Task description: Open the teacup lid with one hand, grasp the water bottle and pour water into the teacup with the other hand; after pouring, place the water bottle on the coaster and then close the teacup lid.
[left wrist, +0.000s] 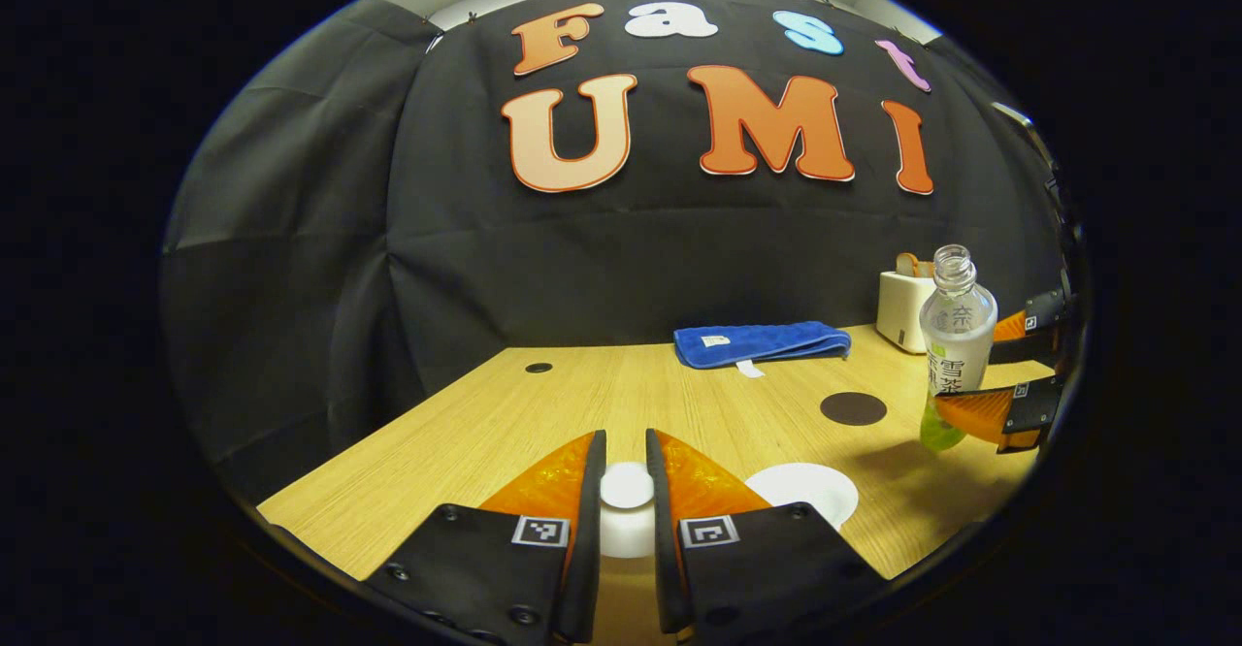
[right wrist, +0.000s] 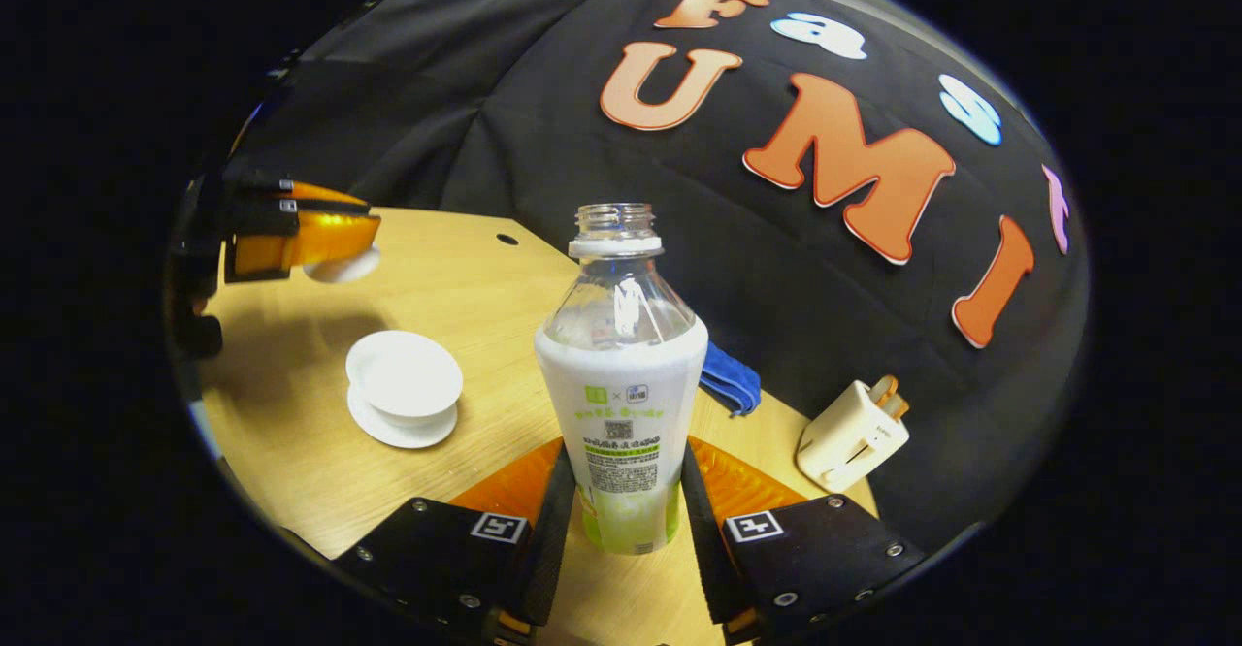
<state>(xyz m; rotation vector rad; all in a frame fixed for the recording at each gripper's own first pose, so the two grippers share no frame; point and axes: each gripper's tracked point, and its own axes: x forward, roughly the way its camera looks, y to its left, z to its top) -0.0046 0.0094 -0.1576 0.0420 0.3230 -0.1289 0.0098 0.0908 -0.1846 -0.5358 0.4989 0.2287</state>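
One wooden table [left wrist: 466, 433] carries the items of the task. The left gripper [left wrist: 626, 491] is clamped on one white teacup lid [left wrist: 626, 484], with both orange fingers pressed against the lid's knob; in the right gripper view this gripper [right wrist: 320, 239] is seen at the far left, holding the lid [right wrist: 342, 266] in the air above the table, apart from the cup. One white teacup [right wrist: 405, 374] stands uncovered on one white saucer [right wrist: 400, 428], below and to the right of the raised lid in that view; in the left gripper view the cup's rim [left wrist: 805, 489] shows just beside the right finger. The right gripper [right wrist: 626, 491] is clamped on one water bottle [right wrist: 621, 374], with one finger on each side of the lower body; the bottle is upright, its cap is off and its neck is open. In the left gripper view the bottle [left wrist: 956, 345] is at the right side of the table, held between two orange fingers [left wrist: 970, 413]. One round dark coaster [left wrist: 853, 407] lies bare on the table, just left of the bottle in that view. One folded blue cloth [left wrist: 762, 343] lies near the back edge. One cream-coloured box [right wrist: 852, 437] with an orange piece at its top lies near the blue cloth [right wrist: 730, 381]. One small dark hole [left wrist: 539, 368] is set in the tabletop at the far left.
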